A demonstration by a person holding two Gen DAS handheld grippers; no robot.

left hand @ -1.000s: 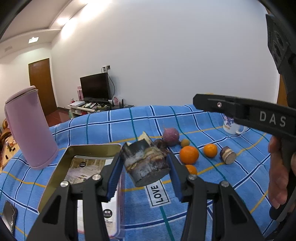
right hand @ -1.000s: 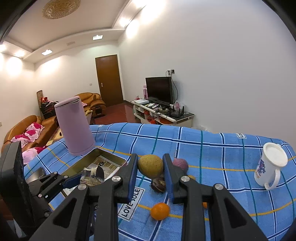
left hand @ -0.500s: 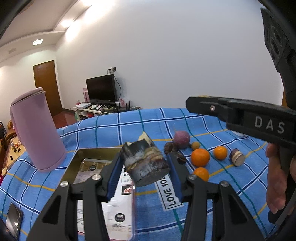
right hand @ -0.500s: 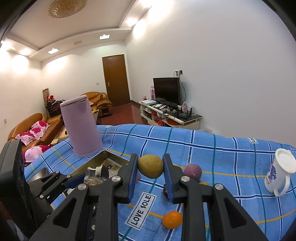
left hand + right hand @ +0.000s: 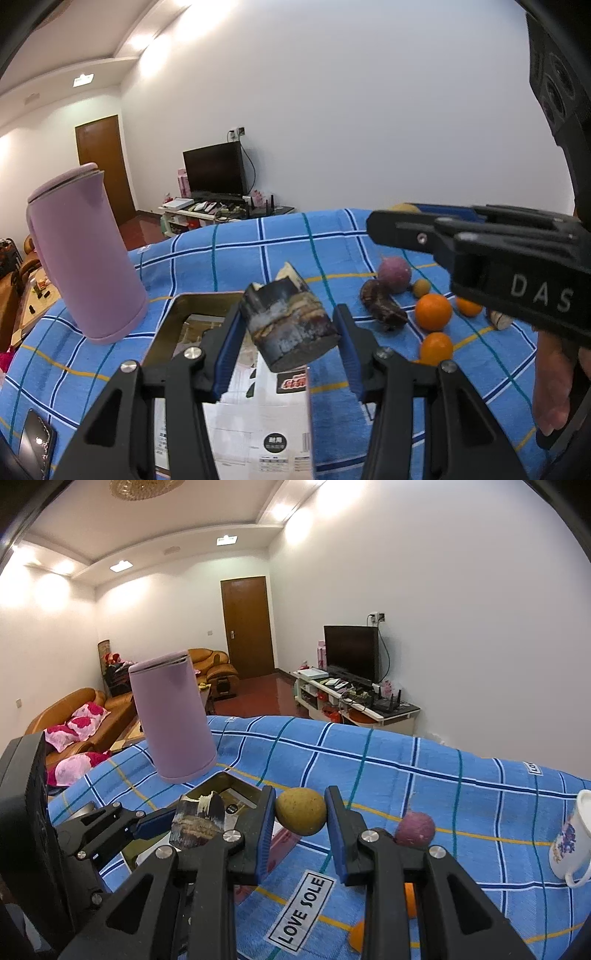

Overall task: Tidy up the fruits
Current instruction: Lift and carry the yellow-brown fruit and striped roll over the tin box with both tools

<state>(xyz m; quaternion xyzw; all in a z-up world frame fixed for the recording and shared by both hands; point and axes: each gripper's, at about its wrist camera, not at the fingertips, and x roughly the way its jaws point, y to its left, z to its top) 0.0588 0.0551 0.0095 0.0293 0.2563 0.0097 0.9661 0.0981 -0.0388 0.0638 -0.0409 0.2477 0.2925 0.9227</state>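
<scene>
My left gripper [image 5: 288, 328] is shut on a dark sugarcane chunk [image 5: 290, 325] and holds it above the gold tin box [image 5: 192, 306]. My right gripper [image 5: 300, 818] is shut on a yellowish round fruit [image 5: 301, 816] and holds it in the air just right of the tin [image 5: 236, 786]. The left gripper with the chunk [image 5: 197, 821] shows at the lower left of the right wrist view. On the blue cloth lie a purple round fruit [image 5: 394, 274], a dark brown piece [image 5: 382, 304], oranges [image 5: 433, 312] and another cane piece [image 5: 498, 319].
A tall pink jug [image 5: 85, 254] stands left of the tin. A white mug [image 5: 570, 842] stands at the far right of the cloth. A phone [image 5: 35, 448] lies at the near left edge. Printed cards line the tin's floor [image 5: 258, 417].
Both grippers have moved left toward the tin with their loads. The sugarcane chunk now hangs over the tin, and the round fruit sits near its right edge.
</scene>
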